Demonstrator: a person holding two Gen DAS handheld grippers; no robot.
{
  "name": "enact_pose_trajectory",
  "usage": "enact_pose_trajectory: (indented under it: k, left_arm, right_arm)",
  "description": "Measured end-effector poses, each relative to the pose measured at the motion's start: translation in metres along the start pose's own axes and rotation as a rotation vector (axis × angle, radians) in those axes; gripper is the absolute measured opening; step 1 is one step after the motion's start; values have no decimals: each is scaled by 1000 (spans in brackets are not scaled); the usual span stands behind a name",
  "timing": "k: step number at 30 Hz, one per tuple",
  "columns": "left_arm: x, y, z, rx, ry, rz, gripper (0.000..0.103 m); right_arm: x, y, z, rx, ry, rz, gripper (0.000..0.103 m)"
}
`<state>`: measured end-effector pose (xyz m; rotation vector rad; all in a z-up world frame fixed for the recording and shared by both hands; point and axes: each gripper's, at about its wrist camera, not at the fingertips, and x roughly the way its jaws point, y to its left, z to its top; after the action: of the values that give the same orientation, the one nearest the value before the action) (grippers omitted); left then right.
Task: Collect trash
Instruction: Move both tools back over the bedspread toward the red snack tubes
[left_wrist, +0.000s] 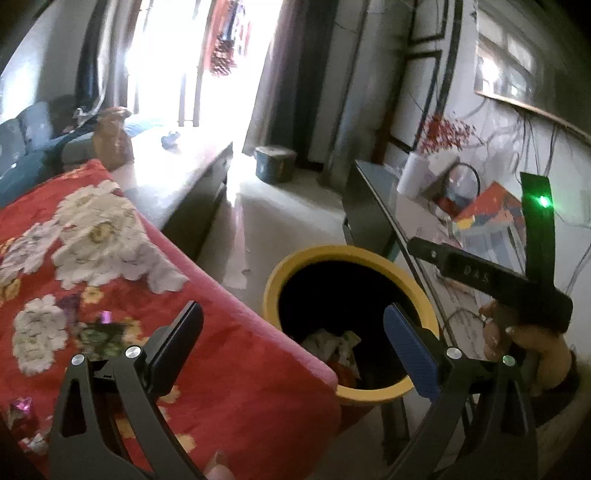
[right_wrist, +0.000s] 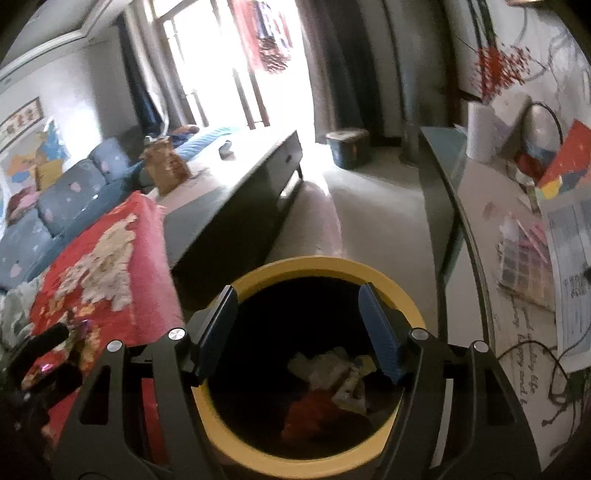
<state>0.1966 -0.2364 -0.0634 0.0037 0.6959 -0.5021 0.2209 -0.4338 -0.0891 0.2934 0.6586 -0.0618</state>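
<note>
Right gripper (right_wrist: 299, 328) hung over the mouth of the round yellow-rimmed waste bin (right_wrist: 317, 267), jaws spread, nothing between the blue pads. Down in the dark bin lay crumpled white and red wrappers (right_wrist: 332, 384).

Left gripper (left_wrist: 291, 343) stood with jaws spread wide and empty, one finger over the red flower-patterned cloth (left_wrist: 122, 258) on the table, the other over the bin's rim. More litter sat on that cloth: a dark crumpled wrapper (left_wrist: 98, 334) and a small shiny purple scrap (left_wrist: 20, 406) near its edge.

A person's hand (left_wrist: 517, 343) gripped the right gripper's handle just beside the bin. A glass-edged side table (right_wrist: 480, 236) with papers flanked the bin; a long low dark cabinet (right_wrist: 236, 206) stood beyond the red cloth.
</note>
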Motion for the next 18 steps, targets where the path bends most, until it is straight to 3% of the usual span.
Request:
enact_pose_trajectory:
  k: [18]
  left_arm:
    - [-70, 51, -1, -94, -106, 105, 95]
  right_arm:
    - [-40, 70, 10, -142, -62, 103, 70]
